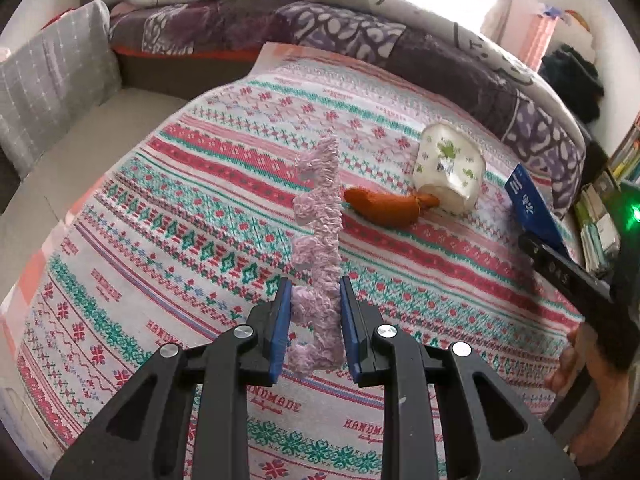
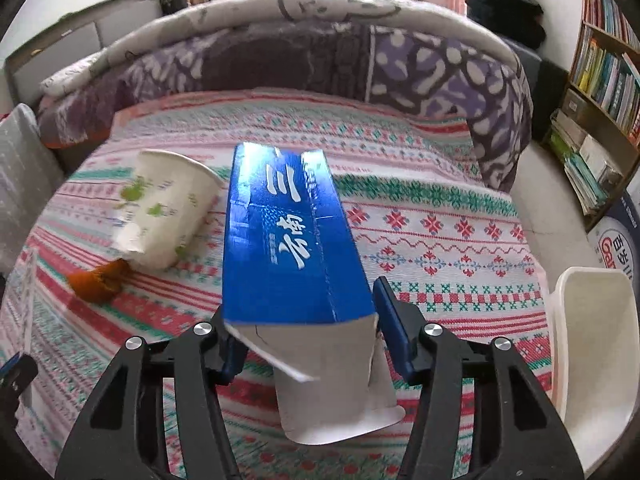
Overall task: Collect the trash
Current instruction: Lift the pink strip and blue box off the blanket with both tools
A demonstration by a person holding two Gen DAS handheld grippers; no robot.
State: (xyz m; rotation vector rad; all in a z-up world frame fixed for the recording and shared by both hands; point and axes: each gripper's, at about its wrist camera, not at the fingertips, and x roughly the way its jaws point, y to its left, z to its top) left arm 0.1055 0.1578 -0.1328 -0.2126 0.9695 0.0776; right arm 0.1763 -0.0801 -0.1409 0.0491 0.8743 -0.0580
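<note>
My left gripper [image 1: 313,294] is shut on a long pink crinkled strip [image 1: 319,216] that stands up between the blue pads above the patterned bedspread [image 1: 180,208]. My right gripper [image 2: 302,300] is shut on a blue carton [image 2: 286,236] with white characters and an open white flap at the near end. The carton also shows in the left wrist view [image 1: 532,208]. A crushed white paper cup with green print [image 2: 164,212] lies on its side on the bedspread, left of the carton, with an orange scrap [image 2: 98,278] at its mouth. Both show in the left wrist view too: cup [image 1: 450,168], scrap [image 1: 384,206].
A white plastic bin [image 2: 592,344] stands at the right edge of the bed. A rolled purple quilt [image 2: 320,56] lies along the far side. A bookshelf [image 2: 600,92] is at the right; a grey cushion [image 1: 52,84] is at the left.
</note>
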